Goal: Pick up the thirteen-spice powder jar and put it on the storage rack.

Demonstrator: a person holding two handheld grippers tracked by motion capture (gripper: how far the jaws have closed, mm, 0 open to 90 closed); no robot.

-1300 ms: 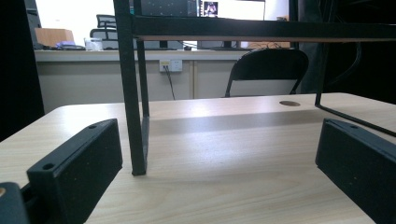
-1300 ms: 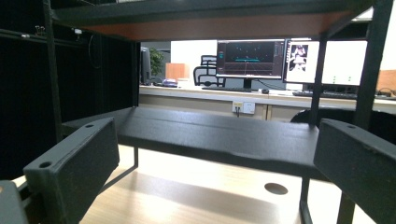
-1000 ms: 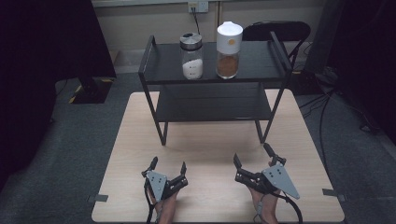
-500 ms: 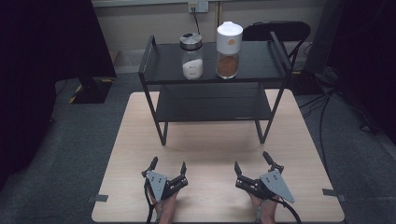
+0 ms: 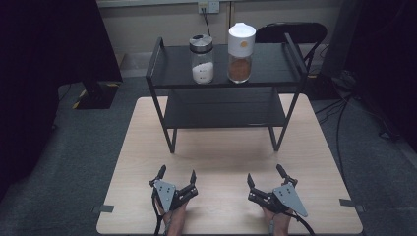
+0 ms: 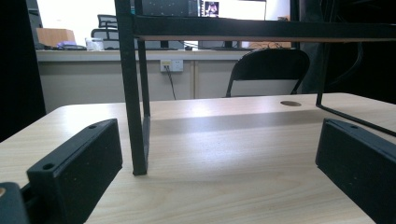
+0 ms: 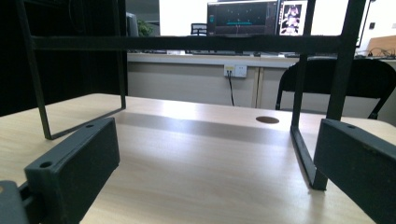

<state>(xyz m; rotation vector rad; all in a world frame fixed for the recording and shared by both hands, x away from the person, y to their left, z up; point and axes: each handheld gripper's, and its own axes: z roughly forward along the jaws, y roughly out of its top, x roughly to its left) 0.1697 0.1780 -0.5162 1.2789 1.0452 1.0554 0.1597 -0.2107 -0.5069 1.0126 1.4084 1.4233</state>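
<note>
Jaws of left gripper (image 5: 177,178) and right gripper (image 5: 266,175) spread wide, holding nothing, both resting low at the near edge of the wooden table (image 5: 221,147). Black shelf rack (image 5: 167,120) stands beyond, well apart; top tier bears a white-powder jar (image 5: 202,60) beside a brown-powder jar (image 5: 241,46).

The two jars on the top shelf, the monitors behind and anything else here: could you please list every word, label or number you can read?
None can be read.
White-lidded jar: an orange round mark on the lid, no legible text.
Grey-lidded jar: no label visible.
Monitors in the right gripper view: screen content too small and blurred to read.
</note>
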